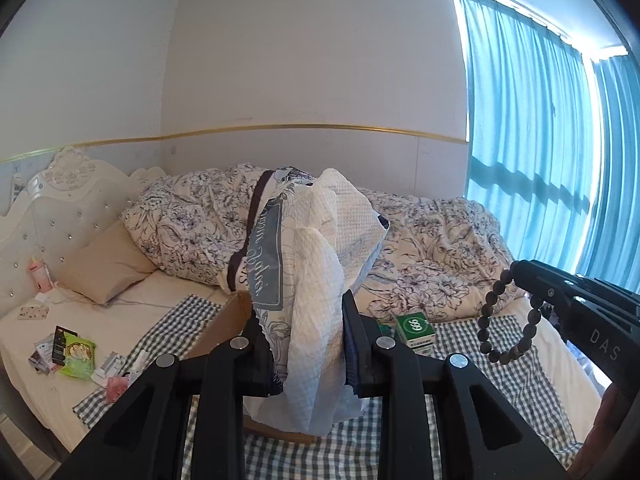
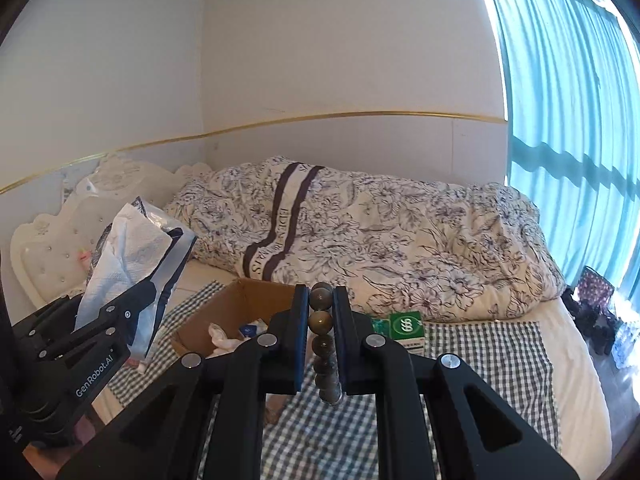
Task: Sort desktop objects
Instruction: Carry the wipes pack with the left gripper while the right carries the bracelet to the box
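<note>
The left gripper [image 1: 304, 336] is clamped on a tissue pack [image 1: 316, 264], its two fingers [image 1: 256, 344] pressed into the crumpled white paper and floral wrapper, which stands tall between them and is held up above the box [image 2: 236, 312]. The right gripper [image 2: 321, 336] is closed on a bead bracelet [image 2: 322, 320], a column of dark round beads pinched between the blue-padded fingers [image 2: 298, 332]; in the left wrist view the same bracelet [image 1: 504, 320] hangs as a loop from the right gripper's tip, in the air above the checked cloth [image 1: 520, 380].

Below both tools, the open cardboard box sits on the cloth, with white and blue items inside that are too small to name. Just right of the box stands a green carton [image 2: 404, 330] marked 999.

The cloth is spread on a bed, where a floral duvet [image 2: 380, 240] lies heaped behind the box. Toward the white headboard [image 1: 60, 208], a tan pillow [image 1: 108, 264] lies beside a scatter of what look like snack packets [image 1: 68, 352] at the mattress edge. Teal curtains [image 1: 540, 140] fill the window at right.
</note>
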A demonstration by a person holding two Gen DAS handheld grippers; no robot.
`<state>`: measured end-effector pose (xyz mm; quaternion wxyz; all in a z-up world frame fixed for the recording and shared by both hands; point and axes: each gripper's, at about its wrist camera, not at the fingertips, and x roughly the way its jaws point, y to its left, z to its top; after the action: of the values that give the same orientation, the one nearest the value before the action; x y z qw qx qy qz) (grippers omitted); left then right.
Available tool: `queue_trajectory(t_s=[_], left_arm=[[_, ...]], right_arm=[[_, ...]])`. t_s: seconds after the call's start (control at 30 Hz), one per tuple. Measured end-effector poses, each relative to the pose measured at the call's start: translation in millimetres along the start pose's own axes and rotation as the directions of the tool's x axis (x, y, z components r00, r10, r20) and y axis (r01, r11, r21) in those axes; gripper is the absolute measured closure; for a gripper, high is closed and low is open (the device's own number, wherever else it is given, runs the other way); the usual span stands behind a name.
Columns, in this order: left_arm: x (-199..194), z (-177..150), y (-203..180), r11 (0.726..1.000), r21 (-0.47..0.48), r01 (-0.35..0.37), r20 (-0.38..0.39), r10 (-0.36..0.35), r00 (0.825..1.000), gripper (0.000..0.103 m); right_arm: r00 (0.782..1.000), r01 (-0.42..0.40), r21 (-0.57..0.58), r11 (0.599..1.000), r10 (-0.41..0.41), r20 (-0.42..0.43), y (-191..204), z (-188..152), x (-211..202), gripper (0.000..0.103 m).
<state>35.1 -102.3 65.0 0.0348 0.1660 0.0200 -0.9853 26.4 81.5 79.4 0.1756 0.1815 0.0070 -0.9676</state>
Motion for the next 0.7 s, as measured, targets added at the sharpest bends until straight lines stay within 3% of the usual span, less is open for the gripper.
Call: queue_trajectory(t_s=[0.7], left_arm=[[27,8,81,0.994,-0.048,-0.102,-0.029,0.101,0.994,0.077]], right_arm=[[0.995,-0.096,-0.047,0.994,0.095,-0.011,66,14,53,0.092]])
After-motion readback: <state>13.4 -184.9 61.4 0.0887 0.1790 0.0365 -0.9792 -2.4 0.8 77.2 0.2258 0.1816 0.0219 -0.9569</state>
